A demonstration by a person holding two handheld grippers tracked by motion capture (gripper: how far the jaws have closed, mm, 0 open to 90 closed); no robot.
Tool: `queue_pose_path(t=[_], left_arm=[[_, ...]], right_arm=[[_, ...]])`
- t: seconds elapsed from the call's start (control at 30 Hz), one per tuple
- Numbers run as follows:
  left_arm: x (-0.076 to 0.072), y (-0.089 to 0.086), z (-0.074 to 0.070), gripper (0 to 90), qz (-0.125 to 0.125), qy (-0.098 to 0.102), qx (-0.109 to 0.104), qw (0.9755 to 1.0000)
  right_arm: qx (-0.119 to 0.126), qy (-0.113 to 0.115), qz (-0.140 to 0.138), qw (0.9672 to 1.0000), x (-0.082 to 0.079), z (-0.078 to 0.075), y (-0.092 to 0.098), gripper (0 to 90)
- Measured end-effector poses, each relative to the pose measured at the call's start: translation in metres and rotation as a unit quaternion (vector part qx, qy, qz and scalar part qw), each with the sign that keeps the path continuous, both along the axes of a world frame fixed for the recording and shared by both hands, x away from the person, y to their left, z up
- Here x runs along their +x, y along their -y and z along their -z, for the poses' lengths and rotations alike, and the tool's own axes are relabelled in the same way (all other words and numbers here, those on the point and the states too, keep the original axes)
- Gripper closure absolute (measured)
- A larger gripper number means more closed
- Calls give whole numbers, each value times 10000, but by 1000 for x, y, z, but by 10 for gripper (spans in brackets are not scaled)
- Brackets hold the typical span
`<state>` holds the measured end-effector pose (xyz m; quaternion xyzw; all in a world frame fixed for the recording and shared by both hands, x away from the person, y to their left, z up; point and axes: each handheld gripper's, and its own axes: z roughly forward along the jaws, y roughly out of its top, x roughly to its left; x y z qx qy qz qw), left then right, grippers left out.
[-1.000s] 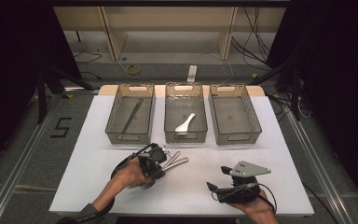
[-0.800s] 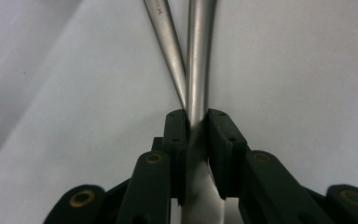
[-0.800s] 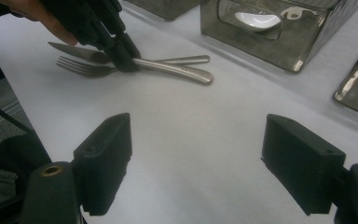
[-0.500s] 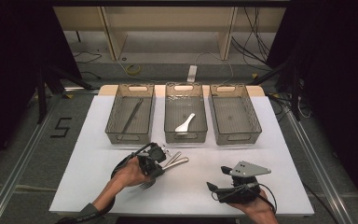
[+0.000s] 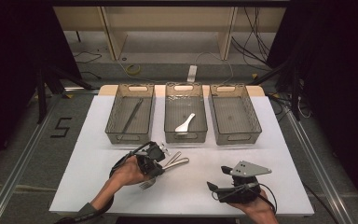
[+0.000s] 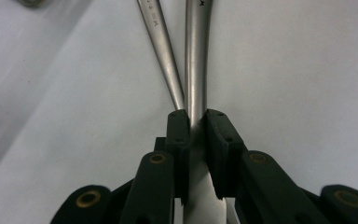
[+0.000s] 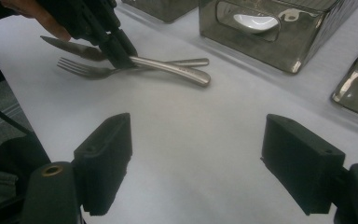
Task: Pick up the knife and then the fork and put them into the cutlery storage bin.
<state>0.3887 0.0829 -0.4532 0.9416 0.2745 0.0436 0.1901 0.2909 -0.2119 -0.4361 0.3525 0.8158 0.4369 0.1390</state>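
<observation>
Between left tongs (image 6: 196, 122), knife handle (image 6: 196, 56).

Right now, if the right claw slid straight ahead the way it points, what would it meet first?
Probably the crossed knife and fork held by the left claw; bare white table comes before them. Depth is unclear.
</observation>
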Motion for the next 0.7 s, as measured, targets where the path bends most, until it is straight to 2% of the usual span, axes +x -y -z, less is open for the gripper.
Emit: queue_pose_path(t=[0.2, 0.23, 0.33, 0.37, 0.5, 0.6, 0.7], left_arm=[[-1, -1, -6, 795, 9, -55, -103, 9999], [-2, -1, -7, 796, 6, -71, -173, 9998], [-4, 0, -12, 795, 30, -134, -305, 9994], [-5, 0, -13, 795, 55, -148, -283, 9995], [-10, 4, -15, 795, 120, -276, -376, 9988], [-12, 7, -17, 795, 238, -366, -362, 9984], [-16, 12, -19, 795, 354, -388, -376, 9979]], right_arm=[[48, 21, -3, 10000, 0, 0, -1, 252], [49, 27, -10, 10000, 1, -1, -1, 253], [50, 100, -63, 9999, 1, -2, -5, 252], [42, 131, -77, 9999, 1, -2, -8, 252], [-166, 328, -301, 9989, -1, -3, -21, 252], [-329, 431, -428, 9976, -2, -2, -31, 254], [-538, 547, -629, 9951, -2, 0, -41, 254]])
